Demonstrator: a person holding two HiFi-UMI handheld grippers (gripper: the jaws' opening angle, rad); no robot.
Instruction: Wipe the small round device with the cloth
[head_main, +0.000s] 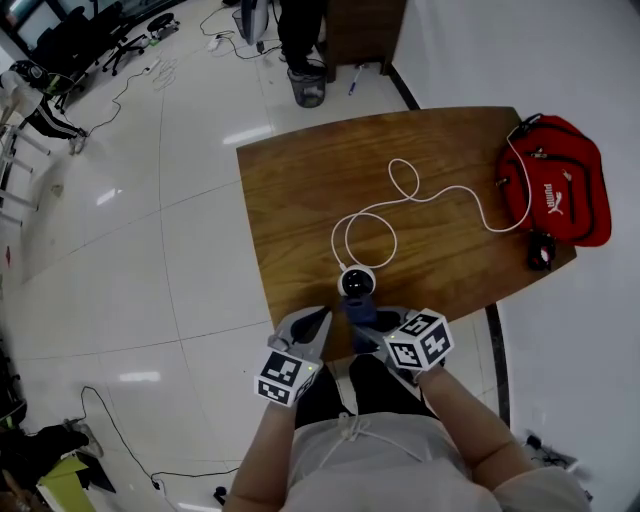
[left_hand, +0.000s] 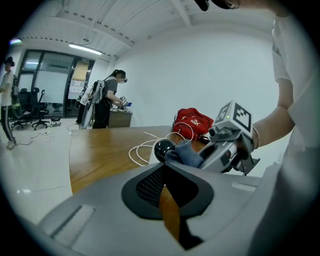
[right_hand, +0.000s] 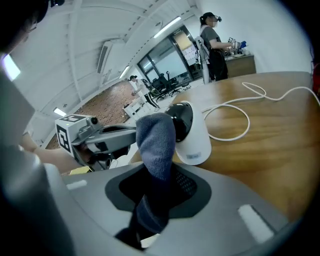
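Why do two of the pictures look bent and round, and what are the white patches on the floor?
Left gripper view and right gripper view: wide-angle lenses bow the brown wooden table and darken the corners. Head view: the white patches are glare on the glossy pale floor.

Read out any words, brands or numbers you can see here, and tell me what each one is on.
"PUMA": white print on the red bag.
Small grey label low on the small round device: too blurred to read.
Nothing else legible.
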